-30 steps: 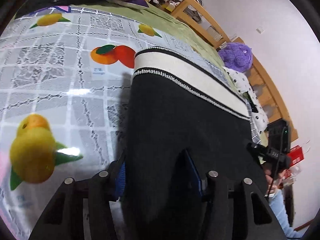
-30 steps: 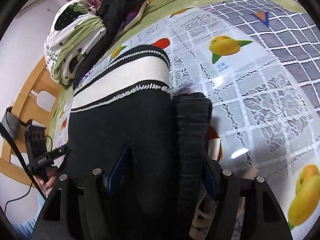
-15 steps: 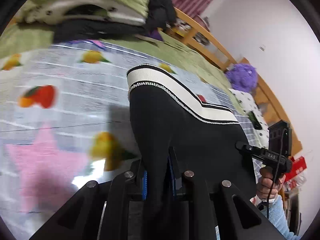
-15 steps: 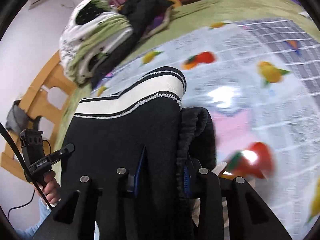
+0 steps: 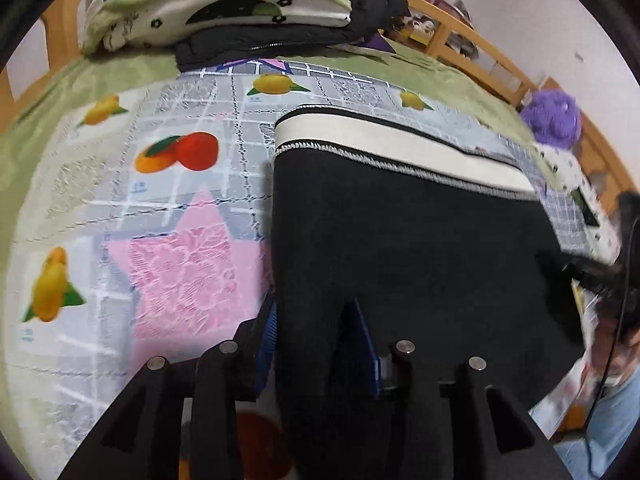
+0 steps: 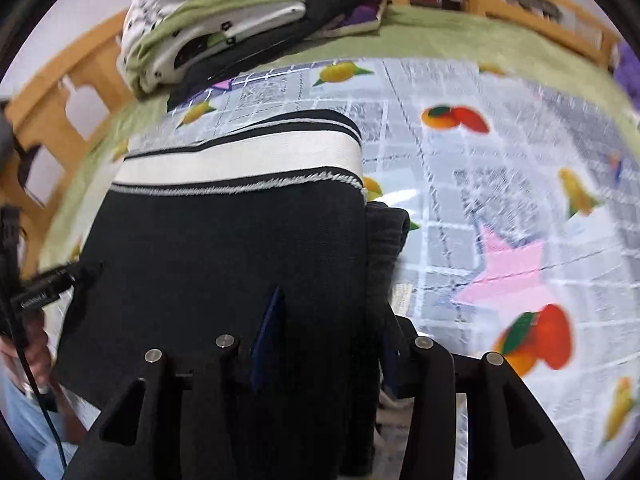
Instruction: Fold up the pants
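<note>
The black pants lie stretched over the fruit-patterned tablecloth, with the white waistband at the far edge and the near edge gathered into both grippers. In the left wrist view, the left gripper has its blue-padded fingers set on either side of a bunched fold of the black fabric; the fabric fills the gap between them, so the jaws stand clamped on the pants. In the right wrist view, the right gripper holds the opposite near corner of the pants in the same manner: one blue pad presses against the fabric on the left, and the other finger is mostly hidden behind a thicker rolled edge of the garment on the right. The waistband lies flat on the tablecloth in this view. A pink star print on the cloth sits just beside the left edge of the pants. At the far end of the surface, a pile of folded green-and-white bedding rests on dark clothing. A purple plush object sits near the wooden bed frame on the right. A green sheet surrounds the tablecloth.
</note>
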Demonstrator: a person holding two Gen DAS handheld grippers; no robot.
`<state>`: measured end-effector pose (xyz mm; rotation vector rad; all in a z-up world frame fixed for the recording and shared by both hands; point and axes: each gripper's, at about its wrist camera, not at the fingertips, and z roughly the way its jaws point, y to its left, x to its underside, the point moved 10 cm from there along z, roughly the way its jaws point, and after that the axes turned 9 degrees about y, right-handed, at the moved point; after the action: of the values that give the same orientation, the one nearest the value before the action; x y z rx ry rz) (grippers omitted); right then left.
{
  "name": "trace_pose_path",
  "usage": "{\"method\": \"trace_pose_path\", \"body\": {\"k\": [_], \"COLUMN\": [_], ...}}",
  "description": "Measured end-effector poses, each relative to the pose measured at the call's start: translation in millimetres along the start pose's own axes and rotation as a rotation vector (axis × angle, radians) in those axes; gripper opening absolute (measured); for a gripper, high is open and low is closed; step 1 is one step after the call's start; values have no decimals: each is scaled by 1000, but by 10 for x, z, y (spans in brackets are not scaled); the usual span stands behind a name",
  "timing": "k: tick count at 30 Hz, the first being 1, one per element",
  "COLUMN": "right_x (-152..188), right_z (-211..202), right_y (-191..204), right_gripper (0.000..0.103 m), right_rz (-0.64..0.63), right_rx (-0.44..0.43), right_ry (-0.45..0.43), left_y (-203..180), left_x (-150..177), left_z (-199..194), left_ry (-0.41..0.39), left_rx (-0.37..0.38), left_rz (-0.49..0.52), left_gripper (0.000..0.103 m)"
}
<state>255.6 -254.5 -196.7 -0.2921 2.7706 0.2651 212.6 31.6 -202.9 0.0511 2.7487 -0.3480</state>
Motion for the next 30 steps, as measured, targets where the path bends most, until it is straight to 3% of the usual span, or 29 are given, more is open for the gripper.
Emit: {"method": "trace_pose_path", "body": {"k": [4,13,17,23,25,27,29,30], "right_x": [1,-229,-323,-525,-561,-587,-592,-567], "right_z": [-288,-544,-395,117,201,106,-134,-346], "right_y": [-79,-119,-97,-130,-56,16,62,48], "right_gripper": [45,45,45,45,24,14,12,12], "right_rz": [28,119,121,139,122,77,93,126], "right_rx": [17,19,8,32,-19,2,-77,-183], "right_ry": [-87,-197,-197,-126,-106,-119,-161,-205], "left_y": [185,585,665,667,656,636,609,589], "left_x": [182,533,617,655,631,596,577,572], "left_z": [-204,-380,-366,-353,-354,-359,-386,-411], "left_ry": [-34,-74,-80,-85,-87,-91,-97,-102], "left_rx": [-36,-36,-20,-9,-12,-12,-8,-3], "left_rz": [2,-93,-125,-127,-122,-119,-117,-111], "left_gripper": [49,52,52,52,52,52,52,52]}}
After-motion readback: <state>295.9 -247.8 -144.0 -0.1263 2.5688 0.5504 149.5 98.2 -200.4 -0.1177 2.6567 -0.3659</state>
